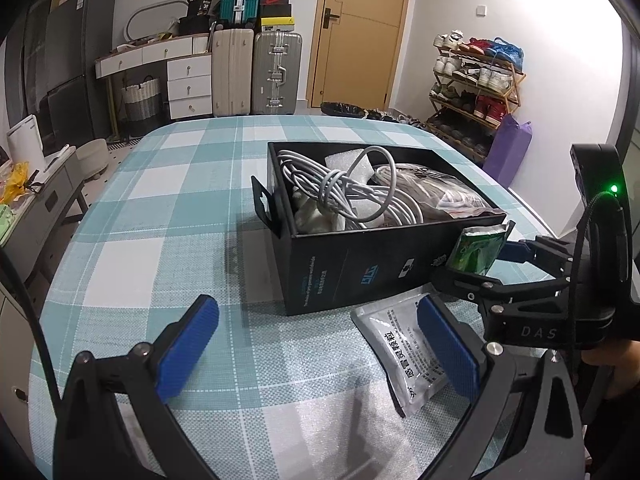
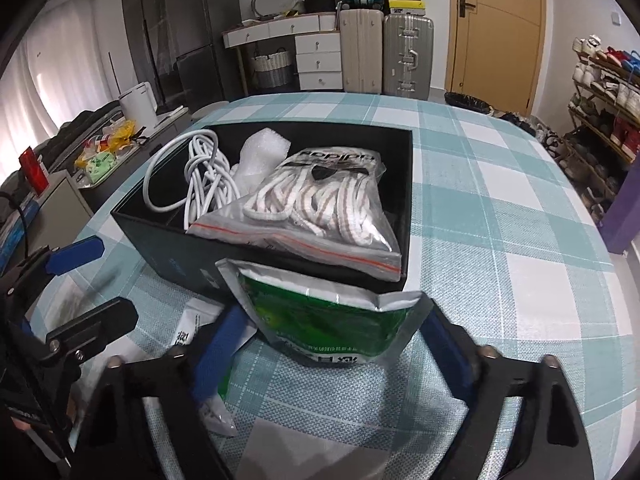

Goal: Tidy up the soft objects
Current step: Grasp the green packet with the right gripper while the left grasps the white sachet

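Two tools: right tool (image 2: 328,344) grips green pouch (image 2: 320,320) beside box (image 2: 172,256); left tool (image 1: 316,344) gapes empty.

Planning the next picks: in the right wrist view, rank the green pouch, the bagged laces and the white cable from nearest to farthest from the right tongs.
1. Green pouch, between the right tongs.
2. Bagged laces, box's near right.
3. White cable, box's far left.

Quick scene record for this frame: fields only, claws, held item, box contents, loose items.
right claw: closed on green foil pouch, just outside the box's near wall
left claw: open, empty
black box: white cable, bagged shoelaces, foam wrap
loose item: silver sachet on checked tablecloth
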Available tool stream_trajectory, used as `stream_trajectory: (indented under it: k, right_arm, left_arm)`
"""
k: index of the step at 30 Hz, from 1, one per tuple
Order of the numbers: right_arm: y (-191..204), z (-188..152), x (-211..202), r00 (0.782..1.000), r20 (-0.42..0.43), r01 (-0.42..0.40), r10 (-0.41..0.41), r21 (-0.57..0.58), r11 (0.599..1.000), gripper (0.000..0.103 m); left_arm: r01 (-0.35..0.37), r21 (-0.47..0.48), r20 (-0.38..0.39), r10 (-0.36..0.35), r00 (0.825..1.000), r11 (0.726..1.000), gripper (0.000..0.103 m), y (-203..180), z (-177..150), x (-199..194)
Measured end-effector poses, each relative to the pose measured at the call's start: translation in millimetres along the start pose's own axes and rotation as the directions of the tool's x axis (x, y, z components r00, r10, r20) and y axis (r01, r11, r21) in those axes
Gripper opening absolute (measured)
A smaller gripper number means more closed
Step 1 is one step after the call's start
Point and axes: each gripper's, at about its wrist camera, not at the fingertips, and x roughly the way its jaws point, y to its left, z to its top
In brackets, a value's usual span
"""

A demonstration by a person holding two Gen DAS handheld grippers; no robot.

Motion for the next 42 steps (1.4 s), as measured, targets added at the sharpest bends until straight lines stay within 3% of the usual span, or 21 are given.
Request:
stream_trajectory:
  k: [5,15,20,29,33,42]
  right_arm:
    - [-8,-6,-1,1.0,-0.009,-0.014,0.014,0.012,1.0,0.068]
    - [-20,-17,-16,0.999,0.011,-0.036,0.035,0.03,0.999,0.067]
    - [-24,-21,-25,0.999,0.025,-0.045,0.045,0.025,0.999,0.058]
    - [-21,-23,-39,0.995,0.04,-0.09,0.091,-0.031,0.995,0.034]
    - [-15,-23,-46,0.993,0.051,-0.106,0.11,-0.073,0.992,0.014]
    - [-10,-25,-49,0.991,0.049,-0.119,0.124,-0.099,0.988,0.011]
  left_arm:
    - [0.001,-0.008,-0.005,-0.001,1.0,1.0,0.1,2,0,1]
    - [0.003,0.024,-0.039,-0.002,0.999,1.0,0.1,-7,-2,5]
    - [0.024,0.013,-0.087,-0.023,0.996,1.0,0.1,-17,-5,11]
    - [0.038,0.015,-0.146,-0.036,0.989,0.999,0.1,-36,-7,22]
    - [0.068,0.008,-0.185,-0.065,0.981,0.998,0.1,-44,-9,29]
    - [0.059,0.018,-0.212,-0.054,0.976,0.998,0.1,-53,-10,34]
